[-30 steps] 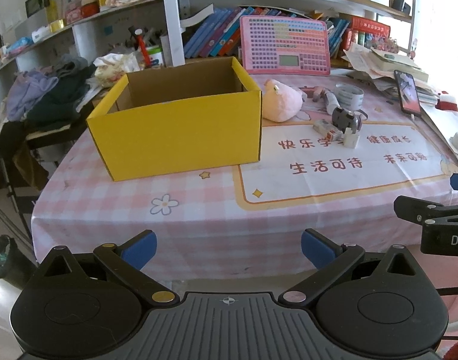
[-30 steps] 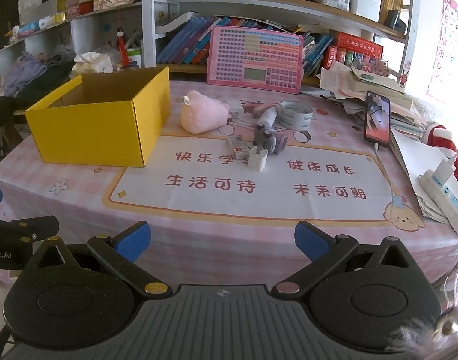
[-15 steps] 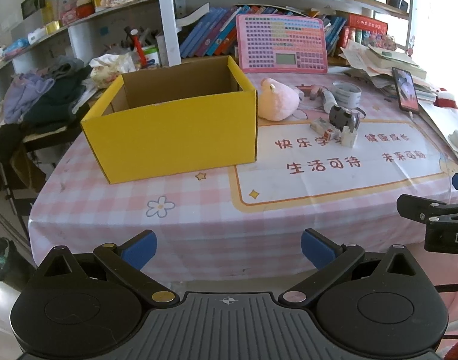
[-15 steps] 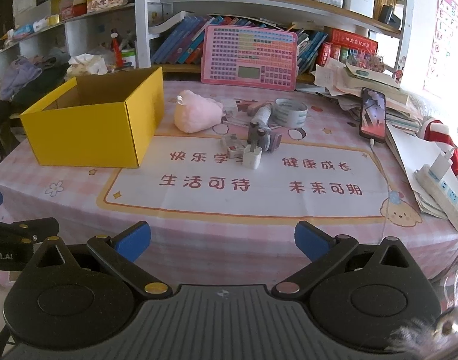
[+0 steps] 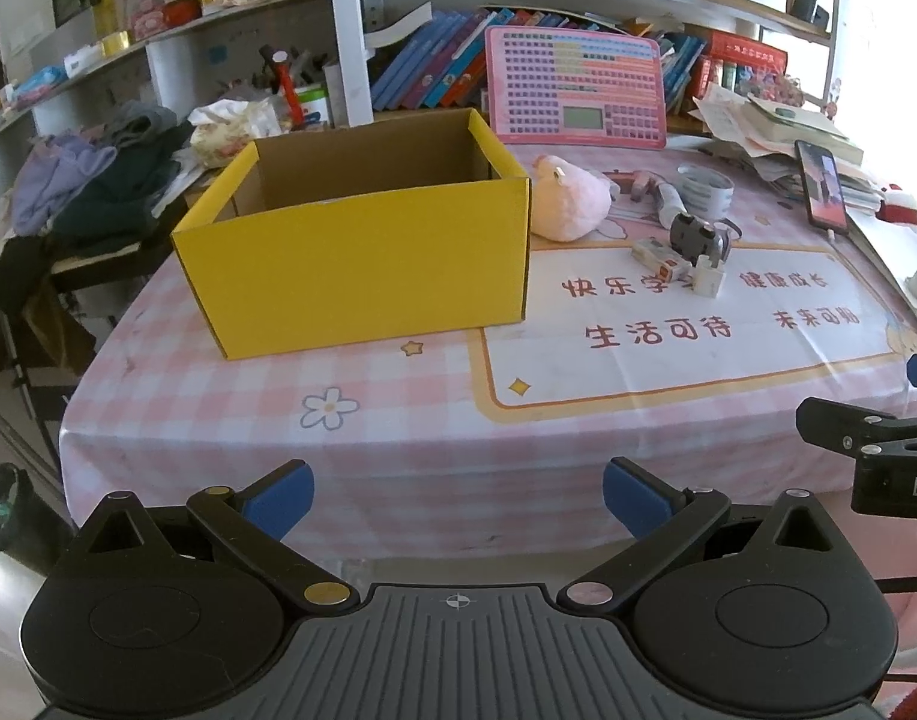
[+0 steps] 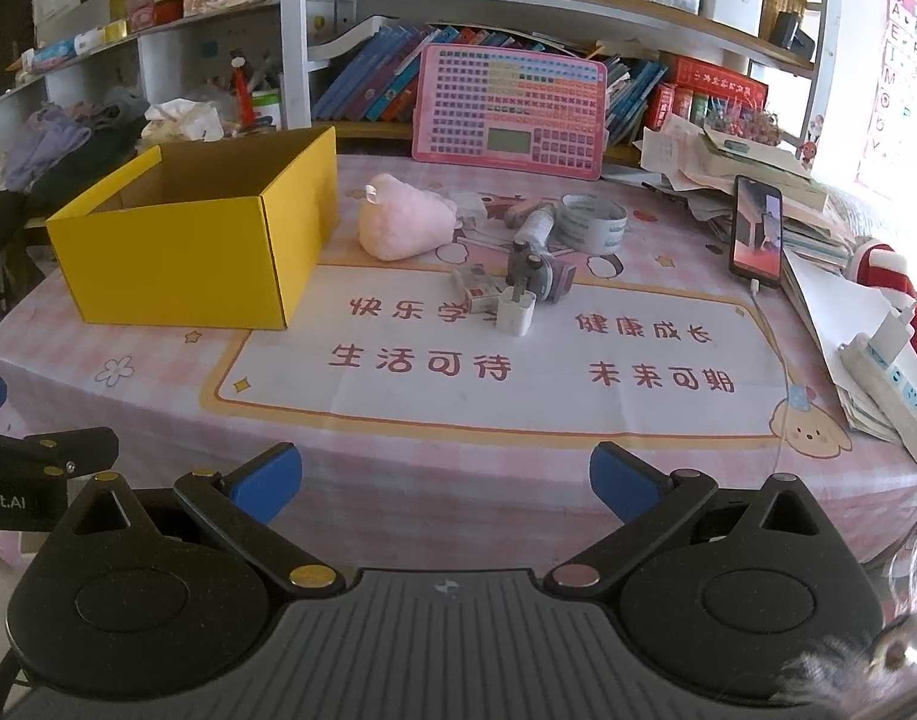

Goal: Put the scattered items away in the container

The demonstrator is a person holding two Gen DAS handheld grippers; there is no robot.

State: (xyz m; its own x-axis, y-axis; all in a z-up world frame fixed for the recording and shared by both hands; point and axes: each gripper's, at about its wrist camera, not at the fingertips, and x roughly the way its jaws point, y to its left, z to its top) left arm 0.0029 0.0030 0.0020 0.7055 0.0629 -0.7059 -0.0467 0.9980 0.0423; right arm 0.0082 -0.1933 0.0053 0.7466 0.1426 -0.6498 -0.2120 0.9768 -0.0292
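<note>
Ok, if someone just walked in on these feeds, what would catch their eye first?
Probably the open yellow box on the left of the pink checked tablecloth, with nothing visible inside it. Next, the pink plush toy just right of the box, and the small clutter beside it: a white charger plug and a roll of tape. Both hand-held grippers hang open short of the table.

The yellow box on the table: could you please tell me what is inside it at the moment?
Inside the yellow box only bare brown cardboard walls show, with no items visible. Its floor is hidden behind the front wall in the left wrist view and the right wrist view, so whether it is empty cannot be told.
</note>
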